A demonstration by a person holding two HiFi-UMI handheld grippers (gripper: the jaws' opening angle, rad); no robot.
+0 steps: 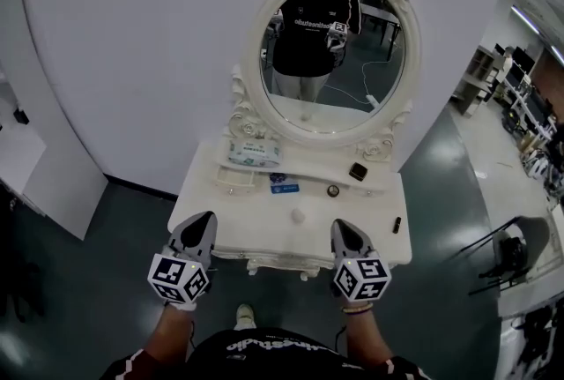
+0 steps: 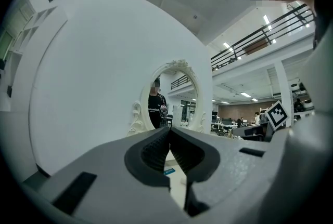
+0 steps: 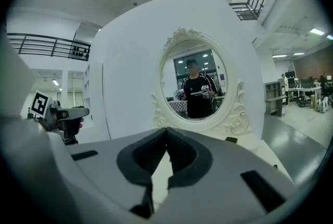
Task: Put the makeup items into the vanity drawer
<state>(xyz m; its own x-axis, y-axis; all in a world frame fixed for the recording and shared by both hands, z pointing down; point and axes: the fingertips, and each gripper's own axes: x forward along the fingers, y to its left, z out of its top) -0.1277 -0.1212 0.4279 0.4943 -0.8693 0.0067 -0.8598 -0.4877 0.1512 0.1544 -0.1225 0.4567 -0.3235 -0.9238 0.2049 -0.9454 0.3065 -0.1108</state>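
Note:
A white vanity table (image 1: 264,233) with an oval mirror (image 1: 330,61) stands in front of me. On its top lie a black square compact (image 1: 358,172), a dark round compact (image 1: 333,190), a small blue item (image 1: 284,189), a small white round item (image 1: 298,215) and a dark lipstick (image 1: 397,225). My left gripper (image 1: 204,221) hovers at the table's front left edge, shut and empty. My right gripper (image 1: 342,228) hovers at the front, right of the middle, also shut and empty. In the gripper views the left gripper (image 2: 169,132) and the right gripper (image 3: 166,132) both point at the mirror, pads together.
A tissue pack (image 1: 253,152) and a white tray (image 1: 233,180) sit at the table's back left. A curved white wall (image 1: 132,61) rises behind the vanity. Dark green floor (image 1: 97,281) surrounds it. Shelves and desks (image 1: 529,96) stand far right.

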